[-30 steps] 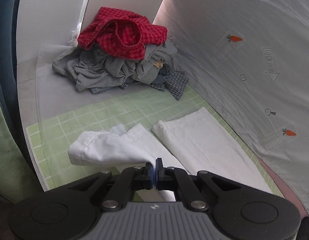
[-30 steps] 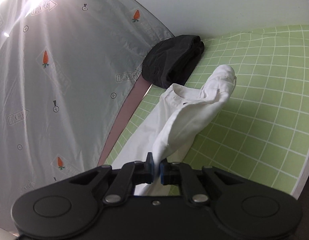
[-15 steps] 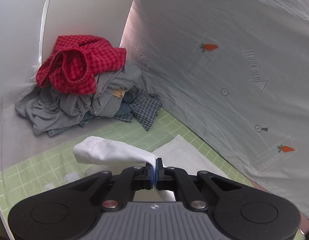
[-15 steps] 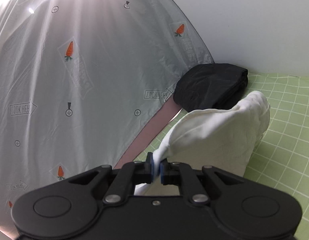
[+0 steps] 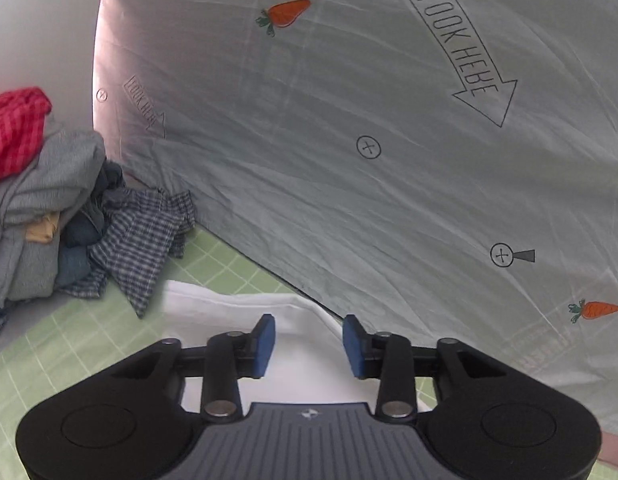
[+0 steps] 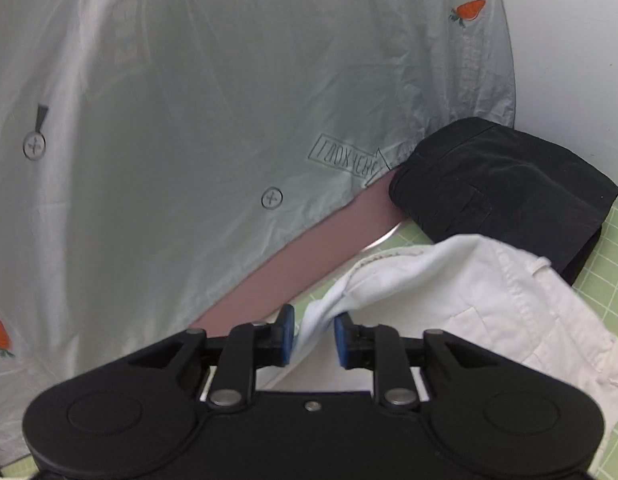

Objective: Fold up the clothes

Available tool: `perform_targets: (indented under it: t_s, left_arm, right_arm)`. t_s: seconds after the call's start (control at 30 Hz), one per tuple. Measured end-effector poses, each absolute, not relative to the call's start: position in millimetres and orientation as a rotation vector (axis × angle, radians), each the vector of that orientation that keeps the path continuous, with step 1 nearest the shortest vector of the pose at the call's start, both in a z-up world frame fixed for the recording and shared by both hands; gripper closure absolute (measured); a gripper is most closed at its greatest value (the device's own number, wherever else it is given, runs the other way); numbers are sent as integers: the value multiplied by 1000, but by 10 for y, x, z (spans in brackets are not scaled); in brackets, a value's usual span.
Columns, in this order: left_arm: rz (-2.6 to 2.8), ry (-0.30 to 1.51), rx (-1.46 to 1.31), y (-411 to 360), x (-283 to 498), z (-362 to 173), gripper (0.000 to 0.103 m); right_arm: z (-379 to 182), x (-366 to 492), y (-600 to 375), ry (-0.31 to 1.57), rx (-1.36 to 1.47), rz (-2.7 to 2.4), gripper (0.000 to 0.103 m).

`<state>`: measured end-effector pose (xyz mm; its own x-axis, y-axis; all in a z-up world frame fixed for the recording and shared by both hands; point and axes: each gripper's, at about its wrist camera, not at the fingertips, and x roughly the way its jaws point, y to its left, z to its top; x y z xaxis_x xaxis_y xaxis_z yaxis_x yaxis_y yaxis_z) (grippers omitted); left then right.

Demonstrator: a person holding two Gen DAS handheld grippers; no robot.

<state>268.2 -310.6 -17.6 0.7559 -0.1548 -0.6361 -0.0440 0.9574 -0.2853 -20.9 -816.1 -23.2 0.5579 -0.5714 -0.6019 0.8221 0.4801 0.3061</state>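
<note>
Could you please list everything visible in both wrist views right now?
white garment: one, white, on the mat, its edge between the right claw's pads
black garment: one, black, folded, behind the white one
clothes pile: one heap, grey, blue checked, red checked on top, far left
cutting mat: one, green grid, under the clothes
printed sheet: one, pale grey with carrots and arrows, hanging behind
left claw: one, black with blue pads, jaws opening, above the white garment
right claw: one, black with blue pads, jaws opening, cloth still between them
</note>
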Motion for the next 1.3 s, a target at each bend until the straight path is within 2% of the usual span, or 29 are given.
perform_targets:
  t_s: [0.03,0.1,0.27,0.37,0.67,0.73,0.77,0.8,0.83,0.87,0.9,0.93,1.1,1.3]
  left_arm:
    - [-26,739,-292,-2999,2566,-267,39]
    - [53,798,-284,-2780,2334,-455,36]
    - [208,951,-315,-2195,1807,-903,35]
    - [236,1004,-395,-2007,1626,-1075,32]
    - [153,1012,-505,-2092,1646,-1237,32]
    - [159,1026,-479,-2159,1689,-1274,37]
    - [172,1043,-453,-2191,1718,-1301,58]
    - [175,1047,-450,-2200,1720,-1315,74]
    - [176,1048,-451,-2203,1716,-1327,80]
    - [173,1046,-451,-2192,1690,-1310,88]
    - [170,1043,-450,-2178,1660,-1287,93]
    - [167,1041,-449,-2164,1629,-1264,95]
    - [137,1050,-465,-1982,1273,-1149,98]
    - [118,1100,-496,-1651,330,-1185,97]
  right_arm:
    - [-292,-294,-8052,468,614,-893,57]
    - [-412,-464,-7835,493,606,-907,40]
    - [-769,-1198,-7459,589,709,-1062,37]
    - [-914,-1508,-7363,594,783,-1136,28]
    - [-1179,-1601,-7425,524,1024,-1068,23]
    - [-1209,-1555,-7442,527,1049,-1052,23]
    - [-1218,-1539,-7444,530,1050,-1045,24]
    - [-1224,-1526,-7442,531,1047,-1037,30]
    - [-1223,-1515,-7441,534,1041,-1023,52]
    - [-1214,-1510,-7438,538,1033,-1001,67]
    - [-1190,-1516,-7429,540,1020,-991,91]
    - [-1152,-1544,-7411,535,1002,-991,100]
    - [-973,-1897,-7340,469,967,-999,102]
    - [-929,-2463,-7203,454,916,-1090,102]
